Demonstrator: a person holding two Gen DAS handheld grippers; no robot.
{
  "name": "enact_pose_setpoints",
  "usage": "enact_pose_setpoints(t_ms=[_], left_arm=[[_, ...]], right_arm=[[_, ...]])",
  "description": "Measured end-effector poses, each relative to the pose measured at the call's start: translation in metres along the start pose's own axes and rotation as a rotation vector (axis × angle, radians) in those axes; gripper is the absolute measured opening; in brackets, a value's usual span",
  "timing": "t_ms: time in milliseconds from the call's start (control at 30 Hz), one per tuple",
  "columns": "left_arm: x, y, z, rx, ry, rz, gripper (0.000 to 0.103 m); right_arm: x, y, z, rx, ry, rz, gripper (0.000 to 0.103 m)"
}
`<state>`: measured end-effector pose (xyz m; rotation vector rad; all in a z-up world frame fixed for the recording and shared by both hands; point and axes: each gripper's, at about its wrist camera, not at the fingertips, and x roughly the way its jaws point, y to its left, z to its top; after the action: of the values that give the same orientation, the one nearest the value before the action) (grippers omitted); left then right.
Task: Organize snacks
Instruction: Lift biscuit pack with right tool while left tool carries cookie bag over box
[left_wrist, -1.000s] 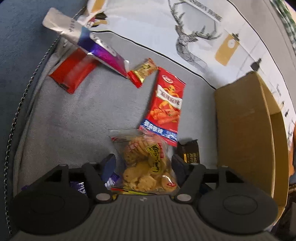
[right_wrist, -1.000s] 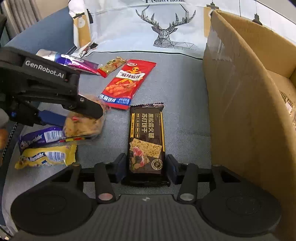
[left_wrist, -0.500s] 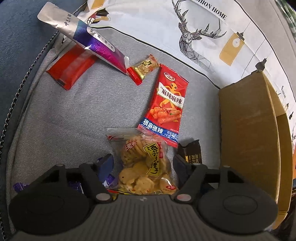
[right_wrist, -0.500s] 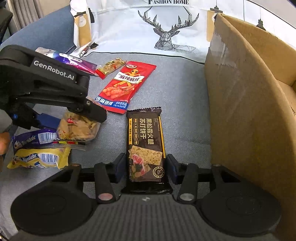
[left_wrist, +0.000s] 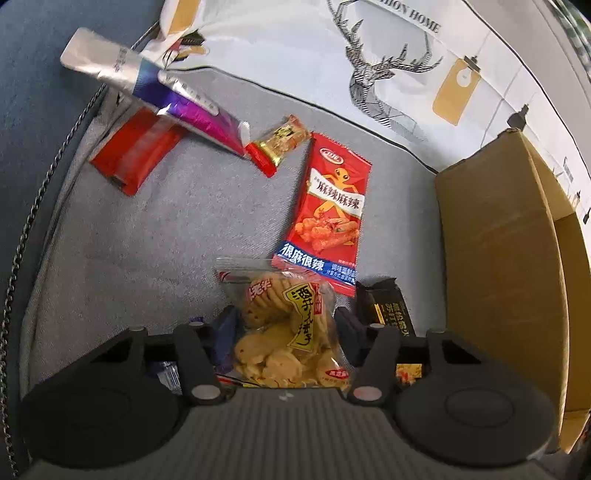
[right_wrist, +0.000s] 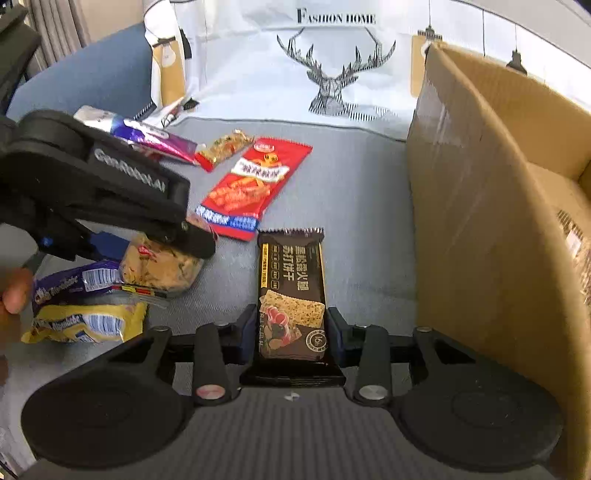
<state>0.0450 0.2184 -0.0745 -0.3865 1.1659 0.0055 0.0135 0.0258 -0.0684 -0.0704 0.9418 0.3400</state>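
My left gripper (left_wrist: 286, 326) is shut on a clear bag of yellow biscuits (left_wrist: 288, 332) and holds it just above the grey cushion; from the right wrist view this bag (right_wrist: 159, 266) sits between the left gripper's fingers (right_wrist: 192, 240). My right gripper (right_wrist: 291, 330) is shut on a dark brown cracker packet (right_wrist: 291, 291), which also shows in the left wrist view (left_wrist: 384, 306). A cardboard box (right_wrist: 491, 229) stands open to the right (left_wrist: 495, 251).
On the cushion lie a red spicy-snack packet (left_wrist: 332, 214), a small gold-red bar (left_wrist: 279, 142), a silver-purple pouch (left_wrist: 166, 99) and a red packet (left_wrist: 135, 155). Purple (right_wrist: 74, 284) and yellow (right_wrist: 88, 325) wafer packs lie at left. A deer-print cloth (right_wrist: 332, 74) lies behind.
Both grippers have lifted slightly with their snacks. The left gripper with the biscuit bag has shifted toward the right, closer to the cracker packet.
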Motion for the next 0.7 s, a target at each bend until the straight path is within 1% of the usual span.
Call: enact_pose_setpoints(t_ms=[133, 200, 300, 400, 500, 700], left_arm=[[-0.008, -0.002, 0.002, 0.01, -0.037, -0.005, 0.057], [-0.016, -0.003, 0.003, 0.006, -0.08, -0.004, 0.057], [-0.03, -0.005, 0.006, 0.008, -0.168, -0.007, 0.057], [-0.043, -0.009, 0.008, 0.006, -0.248, -0.025, 0.057], [-0.053, -0.015, 0.009, 0.014, -0.311, -0.048, 0.057], [-0.066, -0.029, 0.011, 0.016, -0.39, -0.102, 0.057]], right_arm=[[-0.008, -0.001, 0.005, 0.01, -0.033, 0.01, 0.04], [-0.012, -0.001, 0.007, 0.009, -0.054, 0.009, 0.04], [-0.02, -0.001, 0.011, 0.014, -0.09, 0.004, 0.04], [-0.036, -0.004, 0.018, 0.022, -0.145, 0.001, 0.04], [-0.054, -0.007, 0.024, 0.024, -0.209, 0.004, 0.04], [-0.09, -0.014, 0.029, 0.023, -0.34, 0.022, 0.04]])
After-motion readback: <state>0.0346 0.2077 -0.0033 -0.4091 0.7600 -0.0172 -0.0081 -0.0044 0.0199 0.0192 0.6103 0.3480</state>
